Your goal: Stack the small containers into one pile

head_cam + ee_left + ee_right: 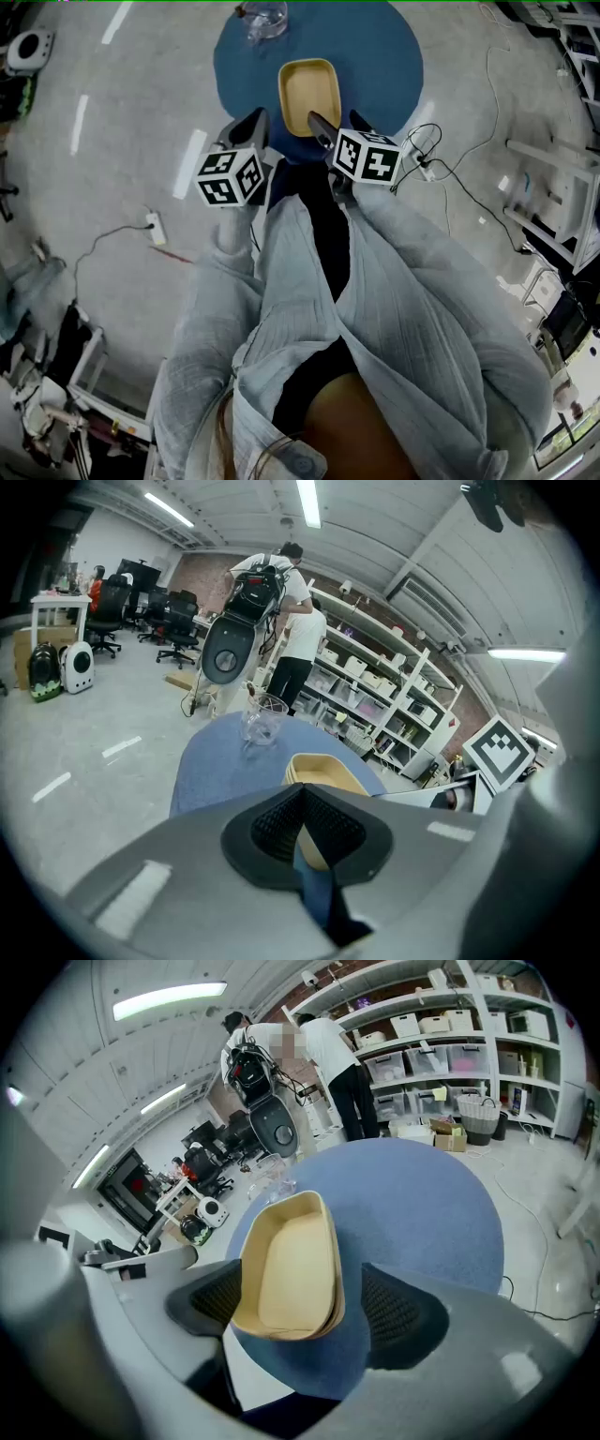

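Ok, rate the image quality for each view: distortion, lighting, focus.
Head view: strong fisheye bend, flat dim light, the stacked tan containers sharp. Left gripper view: dark round vignette, ceiling strip light blown out. Right gripper view: same vignette, bowed shelves, containers crisp.

Lab workshop (open-plan), storage shelves [441,1049], office chairs [178,621]; concrete floor [75,752]

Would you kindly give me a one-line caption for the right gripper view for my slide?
Right tongs open either side of stacked containers on the blue table.
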Demonstrator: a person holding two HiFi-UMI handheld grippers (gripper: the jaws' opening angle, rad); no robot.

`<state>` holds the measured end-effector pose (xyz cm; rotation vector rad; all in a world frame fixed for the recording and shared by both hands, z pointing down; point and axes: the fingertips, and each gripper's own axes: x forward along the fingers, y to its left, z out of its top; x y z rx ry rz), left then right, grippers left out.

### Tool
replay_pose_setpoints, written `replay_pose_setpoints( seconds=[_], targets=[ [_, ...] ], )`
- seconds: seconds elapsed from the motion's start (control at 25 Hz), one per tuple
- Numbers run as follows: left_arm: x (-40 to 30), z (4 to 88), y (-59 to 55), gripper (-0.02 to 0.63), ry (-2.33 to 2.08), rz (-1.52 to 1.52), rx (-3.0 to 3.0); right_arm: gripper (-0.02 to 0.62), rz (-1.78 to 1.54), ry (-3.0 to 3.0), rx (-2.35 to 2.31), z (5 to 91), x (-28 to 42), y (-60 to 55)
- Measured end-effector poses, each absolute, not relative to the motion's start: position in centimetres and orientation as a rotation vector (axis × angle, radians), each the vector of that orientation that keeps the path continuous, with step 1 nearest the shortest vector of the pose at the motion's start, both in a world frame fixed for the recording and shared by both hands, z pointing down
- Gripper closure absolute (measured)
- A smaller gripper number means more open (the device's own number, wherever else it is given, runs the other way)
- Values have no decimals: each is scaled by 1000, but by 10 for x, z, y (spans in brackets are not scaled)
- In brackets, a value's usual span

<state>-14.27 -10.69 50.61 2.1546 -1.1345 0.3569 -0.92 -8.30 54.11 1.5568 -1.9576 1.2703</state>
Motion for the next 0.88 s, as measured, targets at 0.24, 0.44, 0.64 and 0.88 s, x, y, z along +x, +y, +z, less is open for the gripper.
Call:
replay_pose_setpoints(
  seconds=[0.24, 0.44, 0.64, 0.88],
  targets=[
    [-136, 497, -114, 592, -1173, 336, 2157, 203, 1257, -2029, 1499, 529, 3, -89],
    [-129, 488, -118, 592, -1204, 331, 2169, 235, 1239, -2129, 1472, 508, 14, -104],
    [-118, 473, -123, 592, -1233, 307, 2179, 261, 1161, -2222, 1448, 486, 27, -123],
    [-105, 449, -130, 592, -1274, 271, 2197, 290, 999, -2364, 1372, 446, 39, -144]
  ],
)
